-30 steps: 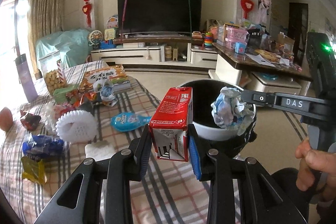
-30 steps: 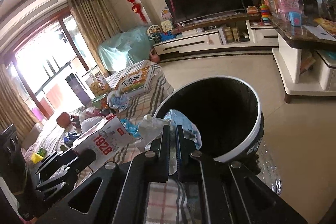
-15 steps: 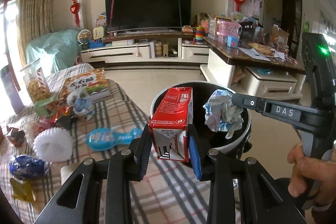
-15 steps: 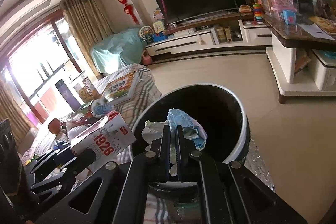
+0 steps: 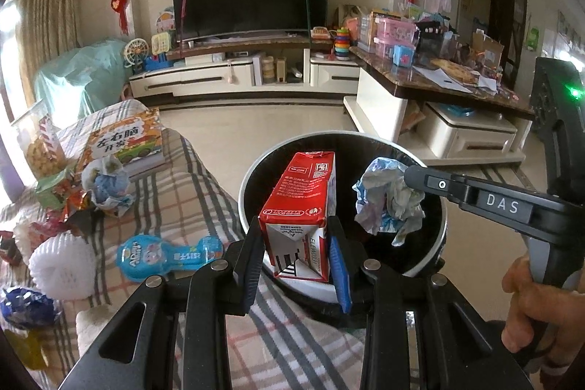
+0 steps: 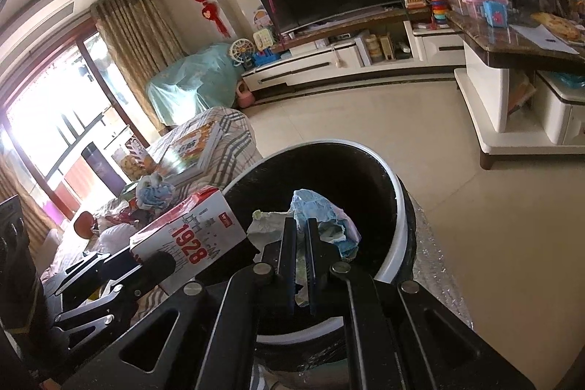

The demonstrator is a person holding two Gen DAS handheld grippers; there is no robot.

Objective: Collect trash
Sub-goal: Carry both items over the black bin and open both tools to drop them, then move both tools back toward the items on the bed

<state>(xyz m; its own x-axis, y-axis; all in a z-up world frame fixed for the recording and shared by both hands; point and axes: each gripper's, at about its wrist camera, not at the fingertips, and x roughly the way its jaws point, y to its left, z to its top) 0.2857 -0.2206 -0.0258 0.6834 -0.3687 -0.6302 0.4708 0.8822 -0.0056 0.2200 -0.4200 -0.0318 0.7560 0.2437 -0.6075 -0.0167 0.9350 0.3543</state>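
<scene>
- Left gripper [image 5: 297, 245]: jaws clamp a red carton [image 5: 299, 212] upright, above the bin's [image 5: 252, 178] near rim.
- Right gripper [image 6: 301, 256]: jaws pinch crumpled paper [image 6: 321, 220], held over the bin's mouth.

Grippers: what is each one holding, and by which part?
Left gripper: red carton, by its lower sides. Right gripper: crumpled wrapper, pinched at one edge.

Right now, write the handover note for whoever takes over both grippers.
Left gripper: jaws shut on the red-and-white drink carton, held over the near rim of the round black bin with a white rim.
Right gripper: jaws shut on the crumpled blue-and-white paper wad, above the bin's mouth.
Done: both pieces picked up.
Left: release both, then clear the wrappers from the plaid cloth.
</scene>
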